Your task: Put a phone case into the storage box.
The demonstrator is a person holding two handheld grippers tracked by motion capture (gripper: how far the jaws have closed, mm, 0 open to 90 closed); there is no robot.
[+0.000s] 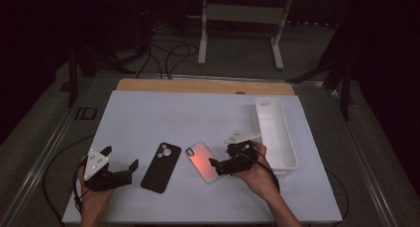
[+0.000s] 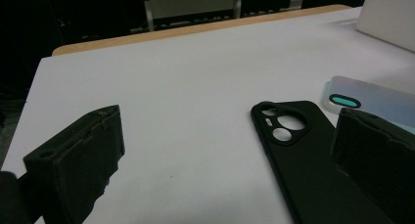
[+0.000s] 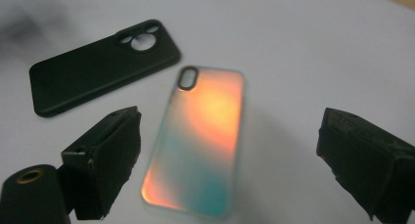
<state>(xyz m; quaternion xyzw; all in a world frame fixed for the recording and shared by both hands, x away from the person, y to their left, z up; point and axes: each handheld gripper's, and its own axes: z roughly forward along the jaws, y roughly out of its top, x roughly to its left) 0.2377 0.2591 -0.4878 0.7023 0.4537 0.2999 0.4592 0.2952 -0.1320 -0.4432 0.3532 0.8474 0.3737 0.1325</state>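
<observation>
Seemingly the work had barely begun. From the high view, two phone cases lay flat on the white-covered worktop (image 1: pixel 148 113): one matte black soft phone case with round camera cut-outs (image 1: pixel 161 166) and one iridescent translucent phone case glowing orange (image 1: pixel 202 161), side by side and apart. One long white plastic bin (image 1: pixel 275 133) stood at the right, and nothing showed inside it. My guess was that the cases were meant for that bin, so both placements were left to do. The right gripper (image 1: pixel 221 166), held in the person's right hand (image 1: pixel 257 175), hovered at the right edge of the iridescent case; the left gripper (image 1: pixel 121 163) sat near the worktop's front left, just left of the black case.

From the left gripper view, the jaws were spread wide and held nothing. The black case (image 2: pixel 313 160) lay between them toward the right jaw, and a corner of the iridescent case (image 2: pixel 377 99) showed past it, with the bin's wall (image 2: pixel 386 16) at the top right.

From the right gripper view, the jaws were likewise spread and empty, straddling the near end of the iridescent case (image 3: pixel 200 136), which lay flat on the worktop, not yet pinched. The black case (image 3: pixel 98 70) lay beyond it to the left. The count stood at two cases, one bin, two grippers.
</observation>
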